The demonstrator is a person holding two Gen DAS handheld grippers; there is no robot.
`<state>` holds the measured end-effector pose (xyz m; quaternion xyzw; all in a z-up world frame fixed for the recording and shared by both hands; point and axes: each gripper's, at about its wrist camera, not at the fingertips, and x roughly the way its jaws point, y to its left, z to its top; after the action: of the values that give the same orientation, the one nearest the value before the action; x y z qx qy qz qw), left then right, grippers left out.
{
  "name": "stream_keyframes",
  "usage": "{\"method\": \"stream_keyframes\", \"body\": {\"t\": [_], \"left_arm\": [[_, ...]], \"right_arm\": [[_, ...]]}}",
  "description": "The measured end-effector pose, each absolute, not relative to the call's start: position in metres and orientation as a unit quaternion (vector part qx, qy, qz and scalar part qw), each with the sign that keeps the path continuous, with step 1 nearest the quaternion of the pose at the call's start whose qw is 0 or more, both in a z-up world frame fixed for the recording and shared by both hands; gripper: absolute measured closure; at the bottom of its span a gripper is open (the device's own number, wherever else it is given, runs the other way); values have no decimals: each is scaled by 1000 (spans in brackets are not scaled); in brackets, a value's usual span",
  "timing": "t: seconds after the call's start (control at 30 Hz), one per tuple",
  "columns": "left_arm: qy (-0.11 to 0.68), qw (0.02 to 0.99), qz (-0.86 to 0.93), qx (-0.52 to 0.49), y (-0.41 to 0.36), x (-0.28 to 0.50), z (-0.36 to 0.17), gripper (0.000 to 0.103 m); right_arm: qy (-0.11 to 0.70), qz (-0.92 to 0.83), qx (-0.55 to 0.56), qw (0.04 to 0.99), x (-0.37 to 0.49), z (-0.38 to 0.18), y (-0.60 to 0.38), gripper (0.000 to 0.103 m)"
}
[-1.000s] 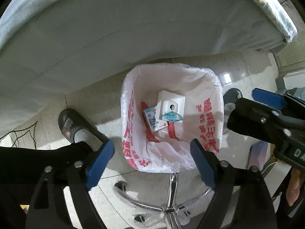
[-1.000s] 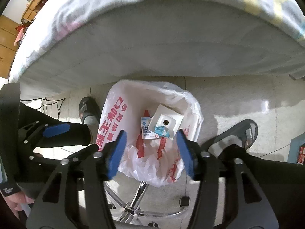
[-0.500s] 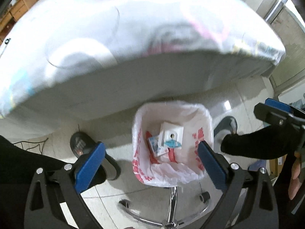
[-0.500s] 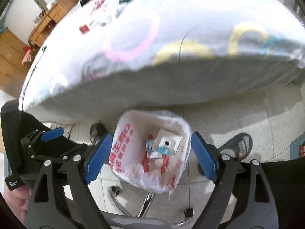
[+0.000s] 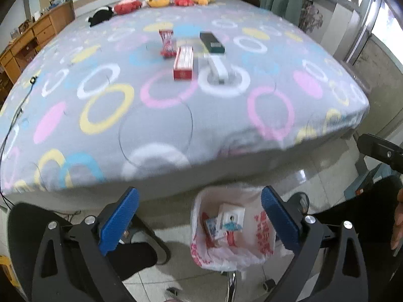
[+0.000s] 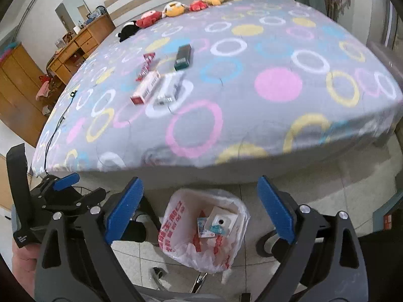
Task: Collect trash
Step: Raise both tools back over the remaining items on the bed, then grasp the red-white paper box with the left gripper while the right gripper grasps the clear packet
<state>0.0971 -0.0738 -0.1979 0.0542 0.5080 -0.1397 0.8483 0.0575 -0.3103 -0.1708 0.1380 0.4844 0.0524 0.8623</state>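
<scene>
Bag-lined bin (image 5: 228,226) holds two small cartons (image 5: 230,220); both grippers (image 5: 199,222) (image 6: 199,207) gape empty

The print on the red-and-white box (image 5: 183,63) and the dark green box (image 5: 212,42) on the bed is too blurred to read. In the trash bag (image 5: 262,236), the white carton (image 5: 231,220) partly covers a smaller packet (image 5: 211,227). The bag's bottom edge hides the chair base's (image 5: 231,287) top.
</scene>
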Motion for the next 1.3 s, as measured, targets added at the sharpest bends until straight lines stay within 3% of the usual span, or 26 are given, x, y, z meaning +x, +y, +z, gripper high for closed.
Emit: {"method": "stream_keyframes", "body": {"t": [0.33,0.63,1.3], "left_arm": [[476,868,-132,59,-71,131,-156,8],[475,869,-124,68,-74,190,-154,8],[491,858,-130,81,-90,282,-212,8]], "right_arm": [[462,60,113,877,101,-114,-295,12],[476,53,100,872,165,-95,-282,12],[573,29,80,815,291,-174,-256,12]]}}
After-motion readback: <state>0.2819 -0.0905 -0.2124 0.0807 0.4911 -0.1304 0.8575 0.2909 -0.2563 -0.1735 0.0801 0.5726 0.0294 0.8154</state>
